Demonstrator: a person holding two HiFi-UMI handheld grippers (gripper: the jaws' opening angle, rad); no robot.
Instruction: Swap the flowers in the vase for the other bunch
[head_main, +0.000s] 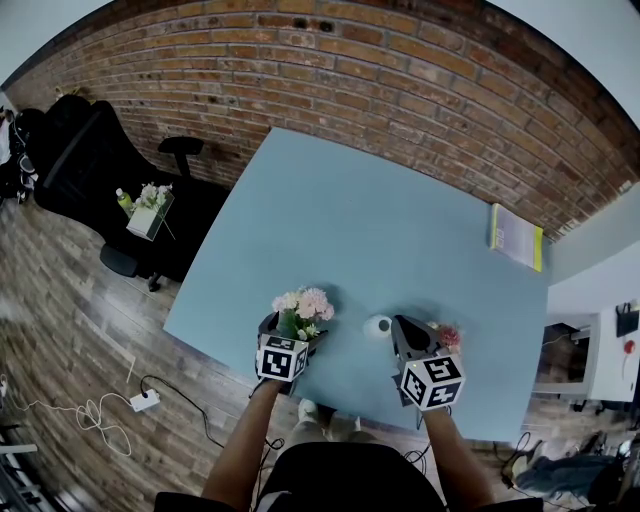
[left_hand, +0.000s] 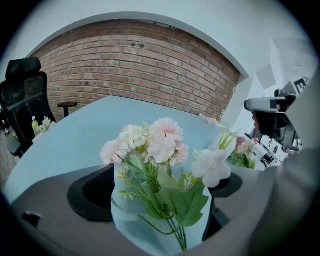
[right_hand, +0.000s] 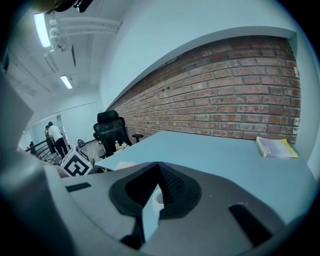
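Two bunches are out on the counter (head_main: 380, 220), and the white vase (head_main: 377, 326) sits between my hands with no stems showing in it, so I judge the swap is half done.

My left fingers (left_hand: 90, 195) stand wide apart. The pale pink bunch (head_main: 303, 308) lies in the gap between them. Its stems run back towards me down the middle and its heads point away across the counter. Neither pad presses on the stems, so I am not holding this bunch.

My right fingers (right_hand: 175, 187) are closed together on nothing. Through the thin slit between them I see the vase's rim straight ahead, so they point at the vase and sit just short of it.

The next move turns on the darker pink bunch (head_main: 446, 335). It lies just beside my right fingers on their outer side, away from the vase. My right hand is plainly the nearer one; my left is well apart from it, with the vase in between. I see only its heads. The stems are hidden behind my right hand, so I cannot tell which way its long axis runs. As I read it, my right fingers must open and shift outward to reach that bunch, then carry it back inward to the mouth of the vase.
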